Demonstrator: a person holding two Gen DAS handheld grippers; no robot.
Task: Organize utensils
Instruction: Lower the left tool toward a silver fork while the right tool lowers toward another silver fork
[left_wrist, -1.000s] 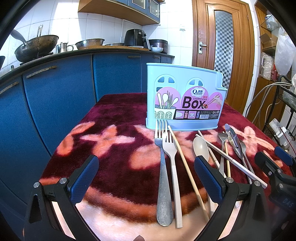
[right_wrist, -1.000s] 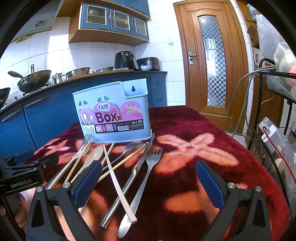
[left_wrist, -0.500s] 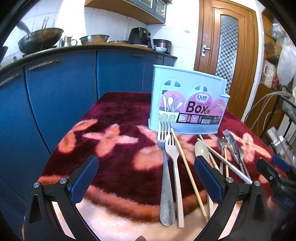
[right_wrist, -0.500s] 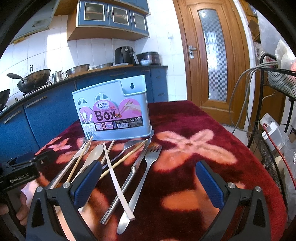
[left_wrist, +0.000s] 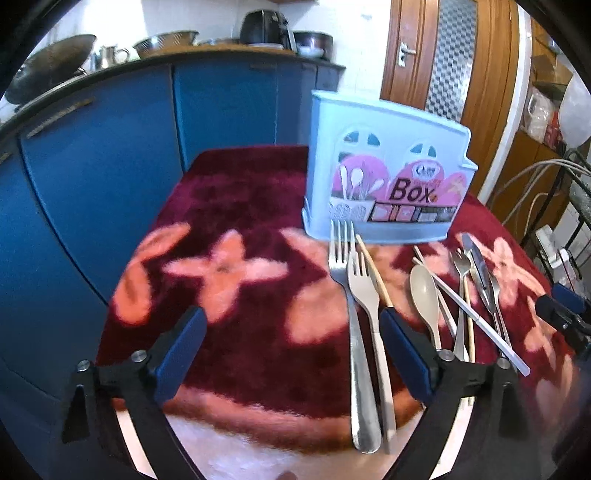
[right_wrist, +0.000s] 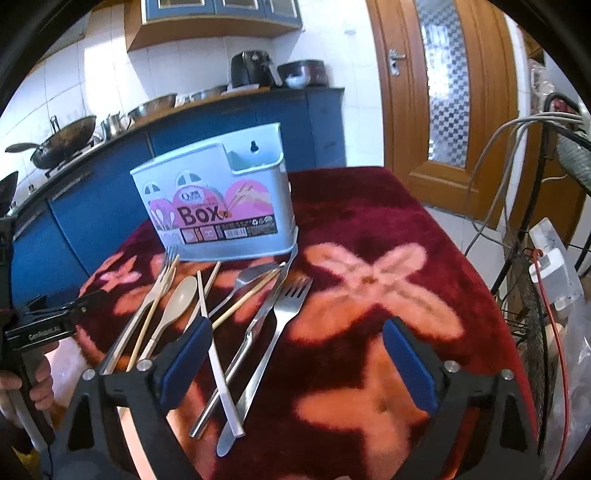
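A light blue chopsticks box (left_wrist: 384, 184) (right_wrist: 221, 206) stands upright on the red flowered tablecloth (left_wrist: 236, 206). In front of it lie a metal fork (left_wrist: 354, 332), a beige fork (left_wrist: 373, 325), a beige spoon (left_wrist: 424, 291), a white chopstick (left_wrist: 476, 314) and wooden chopsticks. The right wrist view shows another metal fork (right_wrist: 273, 332), a knife (right_wrist: 258, 321) and the white chopstick (right_wrist: 218, 362). My left gripper (left_wrist: 291, 343) hovers over the near edge, its jaws closing on nothing. My right gripper (right_wrist: 299, 354) hovers above the fork and knife, jaws closing, pads touching nothing.
Blue kitchen cabinets (left_wrist: 110, 166) with a wok and pots on the counter run behind and left of the table. A wooden door (right_wrist: 443, 92) is at the back right. A wire rack with cables (right_wrist: 535, 258) stands close to the table's right edge.
Both views have tipped downward toward the table, and the box sits higher in each. The blue fingers of both grippers stand slightly closer together than before.
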